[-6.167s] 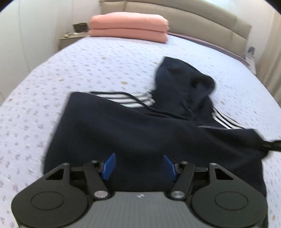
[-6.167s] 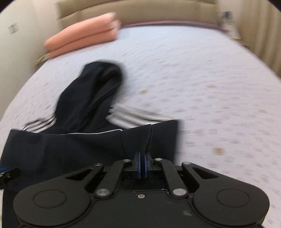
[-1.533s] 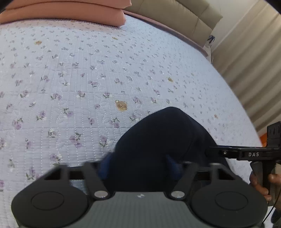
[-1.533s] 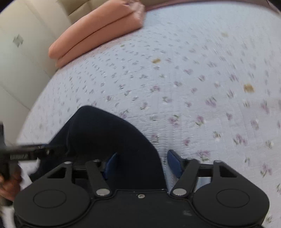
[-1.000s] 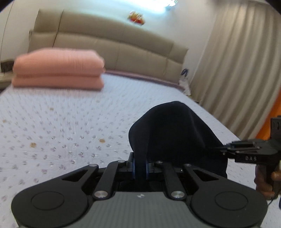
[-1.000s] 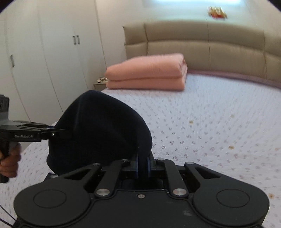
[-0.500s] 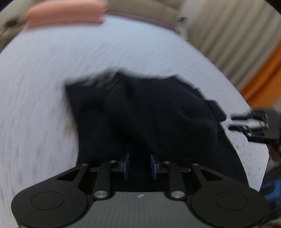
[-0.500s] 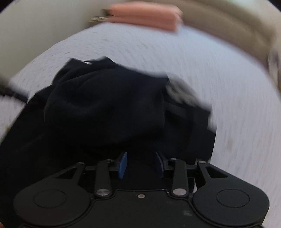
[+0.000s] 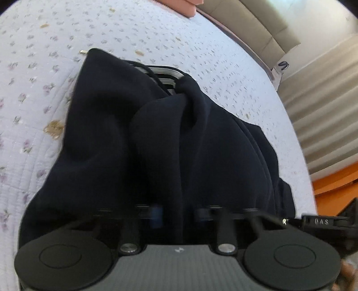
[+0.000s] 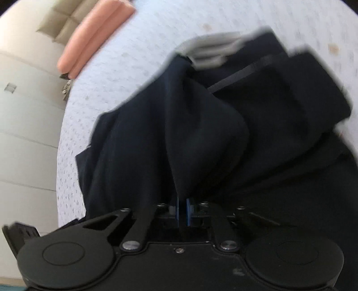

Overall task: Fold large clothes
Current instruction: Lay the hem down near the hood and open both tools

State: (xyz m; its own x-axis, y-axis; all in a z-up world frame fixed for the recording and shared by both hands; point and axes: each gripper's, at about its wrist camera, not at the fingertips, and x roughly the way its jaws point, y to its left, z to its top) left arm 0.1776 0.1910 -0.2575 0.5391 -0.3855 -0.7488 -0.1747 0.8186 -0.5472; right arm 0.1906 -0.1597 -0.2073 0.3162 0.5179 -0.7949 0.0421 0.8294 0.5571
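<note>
A dark navy hoodie (image 9: 170, 143) with white stripes lies bunched on the floral bedspread (image 9: 33, 56). It also fills the right wrist view (image 10: 201, 134). My left gripper (image 9: 179, 212) is low over the hoodie with its fingers apart and a fold of cloth between them. My right gripper (image 10: 183, 208) is shut on a ridge of the hoodie. The right gripper's body (image 9: 324, 222) shows at the lower right of the left wrist view.
A folded pink quilt (image 10: 89, 38) lies at the head of the bed by the beige headboard (image 9: 257, 20). Curtains (image 9: 324, 100) hang on the right. White wardrobe doors (image 10: 22, 112) stand on the left.
Both grippers carried the hood up and over onto the body, then opened half a second ago. Since then my right gripper has shut on the cloth, and my left has opened wider.
</note>
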